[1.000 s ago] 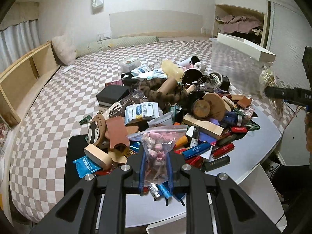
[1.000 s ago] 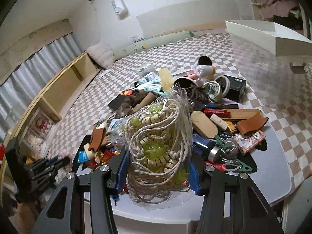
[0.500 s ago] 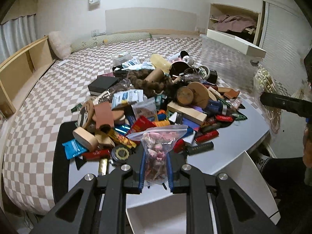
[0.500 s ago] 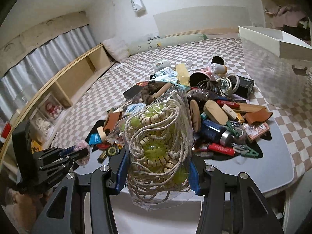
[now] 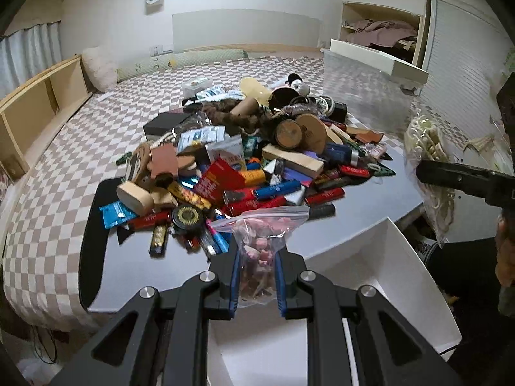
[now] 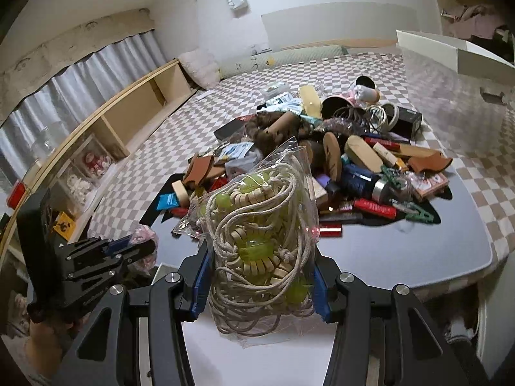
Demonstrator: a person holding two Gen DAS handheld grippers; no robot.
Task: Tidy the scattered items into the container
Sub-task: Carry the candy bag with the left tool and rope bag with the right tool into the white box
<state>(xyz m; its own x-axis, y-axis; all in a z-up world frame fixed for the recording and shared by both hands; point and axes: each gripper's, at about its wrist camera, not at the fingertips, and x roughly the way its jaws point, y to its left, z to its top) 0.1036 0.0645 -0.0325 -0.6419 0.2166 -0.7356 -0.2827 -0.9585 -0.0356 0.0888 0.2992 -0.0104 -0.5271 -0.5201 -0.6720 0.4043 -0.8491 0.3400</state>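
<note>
My left gripper (image 5: 257, 276) is shut on a clear zip bag of pink pieces (image 5: 262, 247) and holds it over the near edge of the grey table, above a white container (image 5: 399, 289) below the edge. My right gripper (image 6: 260, 284) is shut on a clear bag of cream rope and green beads (image 6: 257, 238), also held near the table's front edge. The rope bag also shows in the left wrist view (image 5: 428, 167), and the left gripper shows in the right wrist view (image 6: 128, 251). A pile of scattered items (image 5: 257, 157) covers the table's middle.
The grey table (image 6: 418, 254) stands on a checkered floor mat (image 5: 58, 167). A black mat (image 5: 93, 225) lies under the pile. A wooden shelf (image 6: 128, 109) runs along the left wall. A white box lid (image 5: 376, 54) sits at the back right.
Both grippers have pulled back from the pile towards the table's front edge with their bags. The white container now shows below the left gripper.
</note>
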